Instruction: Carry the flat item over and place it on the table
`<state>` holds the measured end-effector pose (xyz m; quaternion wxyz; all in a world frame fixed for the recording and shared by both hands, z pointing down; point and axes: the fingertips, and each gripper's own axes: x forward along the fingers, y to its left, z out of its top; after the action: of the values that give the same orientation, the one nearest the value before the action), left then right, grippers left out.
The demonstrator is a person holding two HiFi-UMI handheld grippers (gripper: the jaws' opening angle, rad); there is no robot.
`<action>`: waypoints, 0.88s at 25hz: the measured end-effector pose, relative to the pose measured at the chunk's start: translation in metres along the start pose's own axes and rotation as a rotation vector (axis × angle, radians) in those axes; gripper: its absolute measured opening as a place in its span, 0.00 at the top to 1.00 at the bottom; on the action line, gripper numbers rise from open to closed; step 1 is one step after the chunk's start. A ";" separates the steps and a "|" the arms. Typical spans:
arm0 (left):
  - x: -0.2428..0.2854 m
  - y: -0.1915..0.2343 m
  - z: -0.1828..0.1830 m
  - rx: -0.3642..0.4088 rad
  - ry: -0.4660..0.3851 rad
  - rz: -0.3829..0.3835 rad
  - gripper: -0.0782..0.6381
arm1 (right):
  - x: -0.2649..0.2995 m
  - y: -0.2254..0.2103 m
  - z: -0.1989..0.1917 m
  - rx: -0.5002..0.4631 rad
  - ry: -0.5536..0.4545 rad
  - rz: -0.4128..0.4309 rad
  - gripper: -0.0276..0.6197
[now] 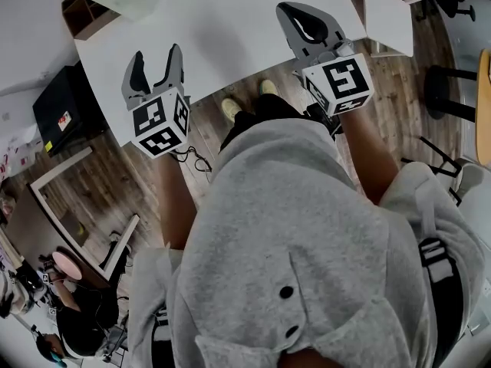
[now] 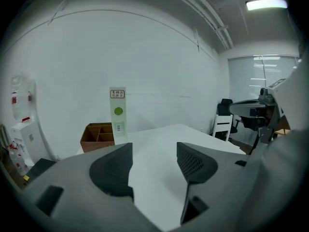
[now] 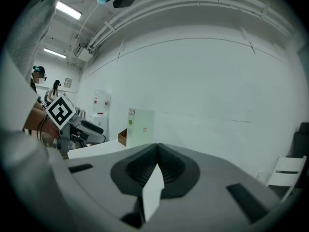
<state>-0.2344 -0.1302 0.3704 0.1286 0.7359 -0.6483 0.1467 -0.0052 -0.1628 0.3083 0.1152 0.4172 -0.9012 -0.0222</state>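
One-sided carrying is happening above the table (image 1: 230, 37): the left gripper (image 2: 154, 149) is gaping empty, while the right gripper (image 3: 157, 149) is pinching what looks like the thin flat item (image 3: 150, 190) edgewise. So slight a pinch is risking a slip before set-down.

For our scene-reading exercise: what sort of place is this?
Probably an office or workroom: a large white table, a black office chair, window blinds and a ceiling strip light.

Office: white table (image 1: 230, 44), office chair (image 2: 224, 107), window blinds (image 2: 263, 76).
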 end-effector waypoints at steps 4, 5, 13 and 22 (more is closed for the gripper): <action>-0.023 -0.023 0.008 0.044 -0.057 0.078 0.70 | -0.025 -0.010 -0.004 -0.001 -0.005 0.016 0.92; -0.029 -0.030 0.009 0.054 -0.066 0.094 0.74 | -0.032 -0.012 -0.006 0.000 -0.004 0.023 0.92; -0.074 -0.075 -0.007 -0.022 -0.097 0.194 0.83 | -0.089 -0.024 -0.029 0.023 0.014 0.057 0.92; -0.118 -0.148 -0.020 0.008 -0.105 0.192 0.86 | -0.165 -0.045 -0.054 0.045 0.001 0.055 0.92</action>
<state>-0.1025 0.0039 0.3437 0.0770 0.6776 -0.7211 0.1224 0.1437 -0.0642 0.3235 0.1069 0.3946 -0.9126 0.0017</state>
